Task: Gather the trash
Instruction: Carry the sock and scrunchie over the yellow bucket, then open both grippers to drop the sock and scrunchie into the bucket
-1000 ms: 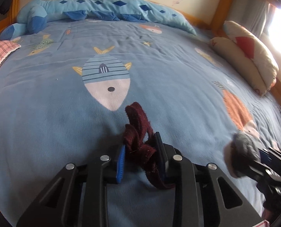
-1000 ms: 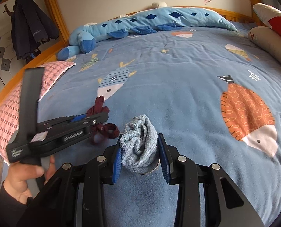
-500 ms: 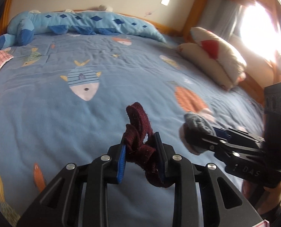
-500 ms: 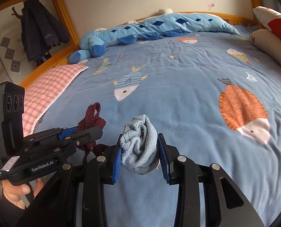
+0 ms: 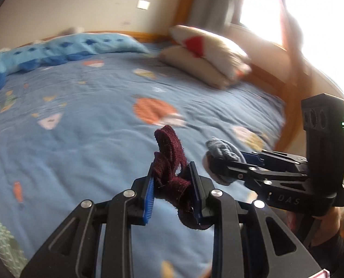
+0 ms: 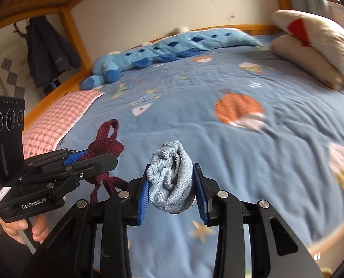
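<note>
The left gripper is clamped on a crumpled maroon knitted strip, its blue pads nearly together with cloth spilling above and below them. Just beside it, the right gripper pinches a balled grey-blue sock between slightly wider-set pads. Both pieces hang clear of the blue fish-print bedspread, so pickup looks finished and carrying is the step in hand. No bin or bag shows in either view; the next move calls for finding one and keeping both grips firm until the cloth is over it.

The two tools sit close side by side, so they need care not to knock together. Ahead, the bedspread is open. Stacked pillows and a wooden bed frame bound the right side, a long blue plush toy lies along the far wall, and a pink checked pillow marks the left edge.
</note>
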Demonstrator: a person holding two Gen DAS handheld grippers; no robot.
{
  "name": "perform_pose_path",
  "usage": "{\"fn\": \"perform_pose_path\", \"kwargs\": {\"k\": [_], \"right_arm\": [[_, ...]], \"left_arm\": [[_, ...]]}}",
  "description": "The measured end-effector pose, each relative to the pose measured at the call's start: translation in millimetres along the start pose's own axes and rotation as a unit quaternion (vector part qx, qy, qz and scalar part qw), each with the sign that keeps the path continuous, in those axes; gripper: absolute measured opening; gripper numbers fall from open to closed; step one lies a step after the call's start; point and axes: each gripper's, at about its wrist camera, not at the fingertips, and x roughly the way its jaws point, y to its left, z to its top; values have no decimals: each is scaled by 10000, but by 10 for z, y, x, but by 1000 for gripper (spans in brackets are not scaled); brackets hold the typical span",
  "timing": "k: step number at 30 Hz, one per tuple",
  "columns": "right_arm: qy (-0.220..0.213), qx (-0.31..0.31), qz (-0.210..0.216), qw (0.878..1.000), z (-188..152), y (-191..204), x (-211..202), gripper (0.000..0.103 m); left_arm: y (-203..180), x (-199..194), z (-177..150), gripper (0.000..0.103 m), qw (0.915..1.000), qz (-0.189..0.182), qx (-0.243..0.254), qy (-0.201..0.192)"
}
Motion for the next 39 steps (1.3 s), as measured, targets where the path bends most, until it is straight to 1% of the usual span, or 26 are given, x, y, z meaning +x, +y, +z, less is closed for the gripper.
{"fn": "perform_pose_path", "kwargs": {"k": [1,3,5,9,14,17,19,22,25,28,29,30,31,32,33,34,36,38,39], "right_arm": [[-54,79,-74,9999,-82,-85,-148,34],[-146,217,-212,9994,-218,-224,-379,34],[-284,404,-409,9979,-398,-404,-696,34],[-518,750,-926,9915,-761,-761,-1295,34],[-644,1144,-1516,9797,-1192,-1160,-1853,34],[-678,1395,-1812,9711,-1461,-1381,-2130,34],[-684,1548,-1940,9663,-1618,-1491,-2239,34],[-629,1893,-2137,9563,-1946,-1685,-2424,34],[-551,2209,-2256,9473,-2239,-1840,-2550,34],[-479,2435,-2336,9401,-2450,-1951,-2607,34],[-444,2507,-2377,9374,-2513,-1980,-2607,34],[-417,2547,-2401,9358,-2566,-2002,-2612,34],[-392,2584,-2423,9343,-2616,-2020,-2615,34],[-372,2611,-2449,9330,-2639,-2032,-2625,34],[-353,2636,-2489,9313,-2676,-2053,-2635,34],[-327,2664,-2527,9296,-2714,-2075,-2644,34],[-320,2714,-2554,9274,-2767,-2093,-2678,34],[-293,2743,-2588,9257,-2816,-2107,-2713,34],[-278,2747,-2608,9251,-2841,-2113,-2726,34]], "left_arm": [[-149,20,-17,27,9999,-85,78,11],[-495,97,-61,27,9989,-396,240,102],[-754,162,-113,27,9972,-609,388,181],[-1420,371,-239,27,9905,-1095,734,400],[-2050,654,-384,27,9805,-1565,934,740],[-2385,808,-485,27,9742,-1710,1139,937],[-2597,925,-561,27,9684,-1837,1263,1117],[-2893,1087,-712,28,9609,-1908,1471,1368],[-3146,1264,-891,28,9526,-2004,1578,1658],[-3331,1419,-1048,28,9449,-2062,1702,1888],[-3396,1474,-1091,32,9416,-2103,1726,1984],[-3462,1523,-1152,43,9367,-2160,1759,2120],[-3508,1572,-1200,57,9341,-2175,1770,2210],[-3551,1618,-1249,91,9321,-2162,1785,2294],[-3575,1665,-1291,98,9340,-2072,1780,2303],[-3585,1680,-1316,98,9362,-2069,1723,2261],[-3585,1728,-1352,98,9315,-2163,1675,2398],[-3552,1735,-1360,98,9325,-2106,1708,2385],[-3534,1733,-1365,98,9315,-2119,1725,2400]]}}
